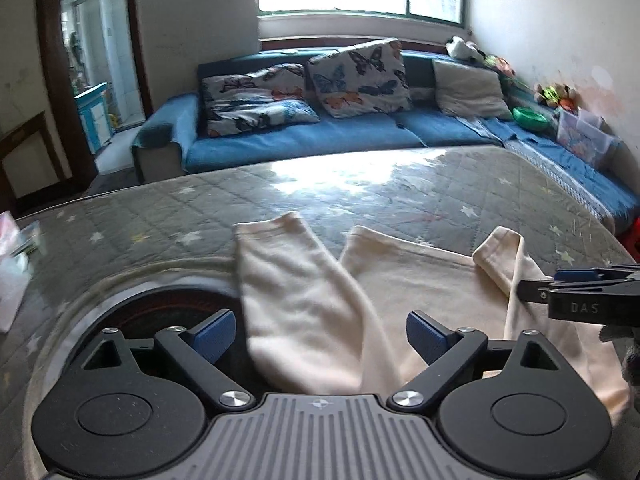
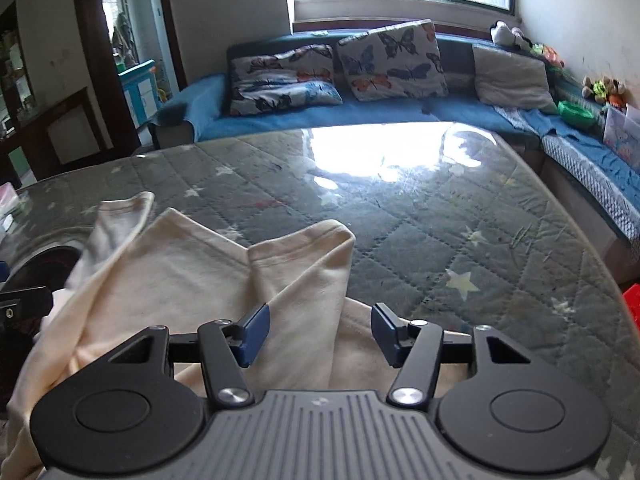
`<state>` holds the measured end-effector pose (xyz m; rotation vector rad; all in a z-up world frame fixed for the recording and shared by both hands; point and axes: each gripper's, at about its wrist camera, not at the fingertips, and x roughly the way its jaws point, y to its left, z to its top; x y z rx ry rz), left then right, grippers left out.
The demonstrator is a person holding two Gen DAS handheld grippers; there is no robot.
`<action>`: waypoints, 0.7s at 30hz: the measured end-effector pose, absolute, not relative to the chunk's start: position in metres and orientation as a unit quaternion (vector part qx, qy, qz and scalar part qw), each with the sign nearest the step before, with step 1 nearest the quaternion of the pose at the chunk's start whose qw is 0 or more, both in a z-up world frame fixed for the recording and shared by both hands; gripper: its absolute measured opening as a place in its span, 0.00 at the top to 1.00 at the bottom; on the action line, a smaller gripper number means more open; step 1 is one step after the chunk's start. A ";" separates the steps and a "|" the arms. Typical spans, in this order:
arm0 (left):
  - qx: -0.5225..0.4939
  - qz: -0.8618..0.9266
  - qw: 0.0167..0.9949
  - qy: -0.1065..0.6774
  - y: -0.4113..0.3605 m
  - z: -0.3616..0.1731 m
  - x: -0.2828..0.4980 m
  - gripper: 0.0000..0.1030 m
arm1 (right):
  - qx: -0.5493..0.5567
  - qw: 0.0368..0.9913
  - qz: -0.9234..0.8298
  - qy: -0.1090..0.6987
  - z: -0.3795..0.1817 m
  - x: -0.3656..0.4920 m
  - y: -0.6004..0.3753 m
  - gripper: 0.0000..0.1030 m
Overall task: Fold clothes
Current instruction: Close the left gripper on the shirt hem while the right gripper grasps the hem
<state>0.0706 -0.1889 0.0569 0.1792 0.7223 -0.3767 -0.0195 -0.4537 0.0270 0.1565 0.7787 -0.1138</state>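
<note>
Your left gripper (image 1: pixel 320 338) stands wide apart over one sleeve (image 1: pixel 288 300) of the cream top (image 2: pixel 168 276), its pads clear of the cloth. Your right gripper (image 2: pixel 320 334) is about half apart, the other sleeve (image 2: pixel 308 280) between its pads, unpinched. The top lies spread on the quilted table (image 2: pixel 440 216).

The near part of the cream long-sleeved fabric garment (image 2: pixel 168 280) is hidden behind both gripper bodies, its left sleeve (image 1: pixel 288 300) is motion-blurred, and the small colourful toys (image 1: pixel 554 94) at far right are indistinct.
</note>
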 end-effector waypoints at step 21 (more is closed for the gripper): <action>0.054 -0.169 0.908 0.380 -0.147 0.048 0.068 0.94 | 0.063 0.944 -0.067 0.315 0.074 -0.067 -0.456 0.96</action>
